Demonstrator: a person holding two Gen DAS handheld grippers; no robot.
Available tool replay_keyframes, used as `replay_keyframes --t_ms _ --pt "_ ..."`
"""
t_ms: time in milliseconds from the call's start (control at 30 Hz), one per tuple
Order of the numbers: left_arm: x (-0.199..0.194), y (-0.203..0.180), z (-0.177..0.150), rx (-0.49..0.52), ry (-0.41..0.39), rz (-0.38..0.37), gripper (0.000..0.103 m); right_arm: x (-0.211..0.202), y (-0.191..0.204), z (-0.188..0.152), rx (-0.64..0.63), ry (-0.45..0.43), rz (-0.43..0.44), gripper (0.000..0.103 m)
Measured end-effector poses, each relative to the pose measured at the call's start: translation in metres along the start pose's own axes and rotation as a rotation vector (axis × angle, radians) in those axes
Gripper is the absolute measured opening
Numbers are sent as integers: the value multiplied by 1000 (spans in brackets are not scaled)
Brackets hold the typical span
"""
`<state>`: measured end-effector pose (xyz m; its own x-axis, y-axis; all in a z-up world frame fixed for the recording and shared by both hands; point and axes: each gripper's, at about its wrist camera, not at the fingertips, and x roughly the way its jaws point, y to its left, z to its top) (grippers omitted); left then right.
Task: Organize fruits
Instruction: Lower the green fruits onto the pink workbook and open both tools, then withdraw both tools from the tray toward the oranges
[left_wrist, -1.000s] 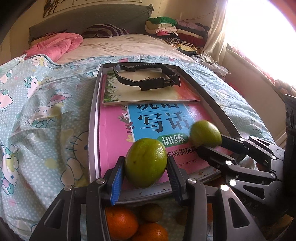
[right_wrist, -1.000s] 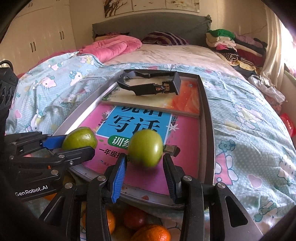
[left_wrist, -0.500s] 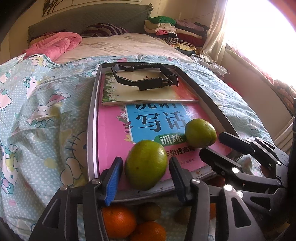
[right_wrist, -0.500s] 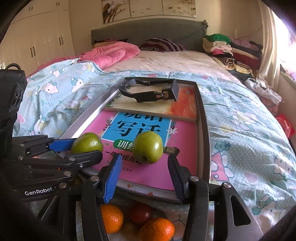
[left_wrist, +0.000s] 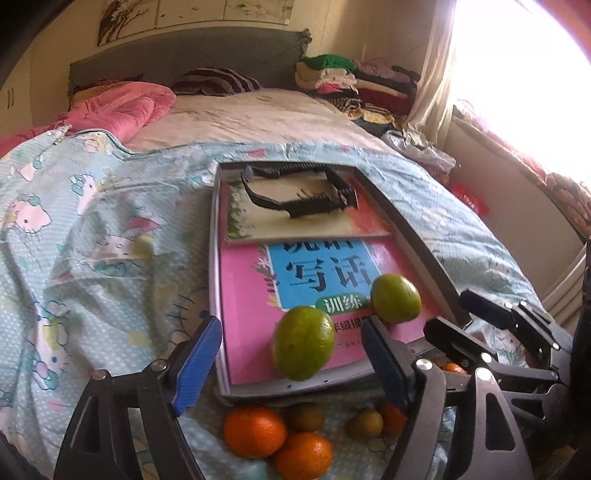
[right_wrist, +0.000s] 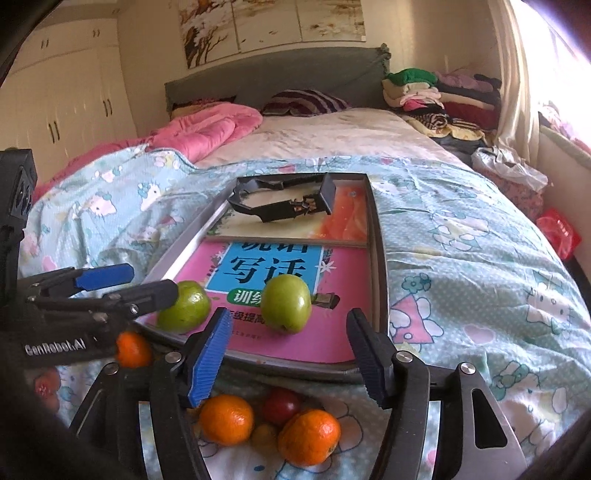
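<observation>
Two green fruits lie on the pink book in the grey tray (left_wrist: 216, 280). The nearer green fruit (left_wrist: 303, 343) sits at the tray's front edge, just ahead of my left gripper (left_wrist: 291, 360), which is open and empty. The second green fruit (right_wrist: 287, 303) lies ahead of my right gripper (right_wrist: 290, 349), which is also open and empty. Both fruits show in each view: the second in the left wrist view (left_wrist: 395, 298), the first in the right wrist view (right_wrist: 184, 306). Oranges (left_wrist: 255, 431) and small brown and red fruits (right_wrist: 282, 406) lie on the bedspread below the tray.
A second book (left_wrist: 306, 218) with a black clamp-like tool (left_wrist: 299, 194) on it fills the tray's far end. The tray rests on a blue cartoon bedspread (left_wrist: 92, 240). A pink quilt (right_wrist: 207, 129) and folded clothes (right_wrist: 436, 96) lie at the head of the bed.
Both grippers opened, let go of their green fruits onto the pink book, and drew back. The fruits now rest free on the tray.
</observation>
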<state>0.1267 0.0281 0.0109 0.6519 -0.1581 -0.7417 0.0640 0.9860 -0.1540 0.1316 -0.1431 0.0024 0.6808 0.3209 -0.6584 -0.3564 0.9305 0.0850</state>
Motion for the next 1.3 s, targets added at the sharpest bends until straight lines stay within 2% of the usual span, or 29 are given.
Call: replay_keyframes --t_ms 200,433,633,933,1100,1300 --pt "-23 7 7 5 -1 -38 86 -11 2 0 5 -2 -19 67" --pt "-40 14 7 -1 -18 -45 87 -26 5 -5 3 -1 -36 68" --pt "-45 14 -6 -9 -3 -44 87 -41 5 -7 5 -6 -39 72" --pt "-54 2 -25 18 -4 -25 87 -63 8 -17 -16 -10 -44 73" --pt "-67 -2 -30 21 -31 -1 87 -74 6 -24 -18 -15 -47 73" --pt "-68 -4 -36 25 -15 12 87 -76 3 -33 -12 3 -59 73"
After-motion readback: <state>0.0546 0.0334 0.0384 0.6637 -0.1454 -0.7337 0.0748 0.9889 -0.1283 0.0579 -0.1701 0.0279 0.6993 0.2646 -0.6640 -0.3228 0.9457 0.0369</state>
